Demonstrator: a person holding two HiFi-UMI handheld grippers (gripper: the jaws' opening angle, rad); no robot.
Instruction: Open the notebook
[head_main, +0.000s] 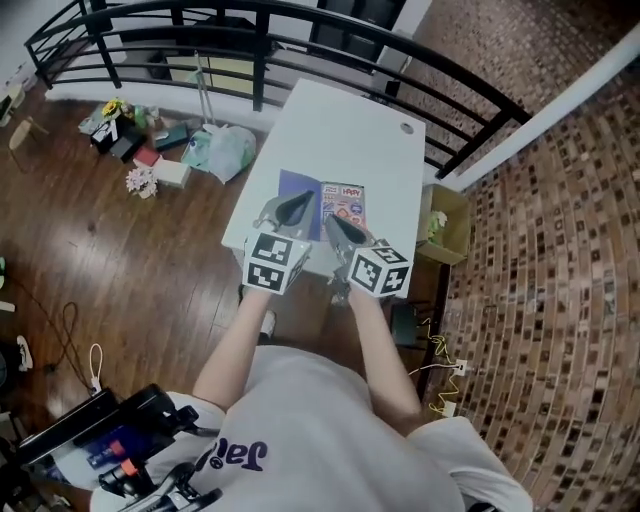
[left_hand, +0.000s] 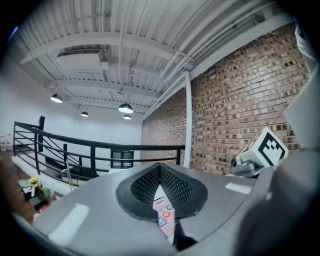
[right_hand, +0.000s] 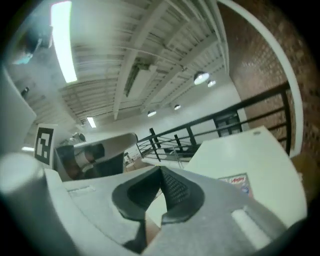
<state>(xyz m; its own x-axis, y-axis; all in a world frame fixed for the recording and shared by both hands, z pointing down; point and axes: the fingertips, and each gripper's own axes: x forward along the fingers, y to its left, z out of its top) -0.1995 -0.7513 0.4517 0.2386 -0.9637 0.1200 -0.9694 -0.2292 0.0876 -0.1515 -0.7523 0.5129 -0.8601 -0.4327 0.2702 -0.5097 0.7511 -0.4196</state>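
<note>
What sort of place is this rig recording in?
Likely a loft-style mezzanine: exposed red brick wall, black metal railing at the edge, white beamed ceiling with hanging lamps.

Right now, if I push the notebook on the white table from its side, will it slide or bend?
The notebook lies flat and looks thin, so it is probably light and would likely slide on the smooth white table. Lifted by one edge, it may flop rather than stay stiff.
</note>
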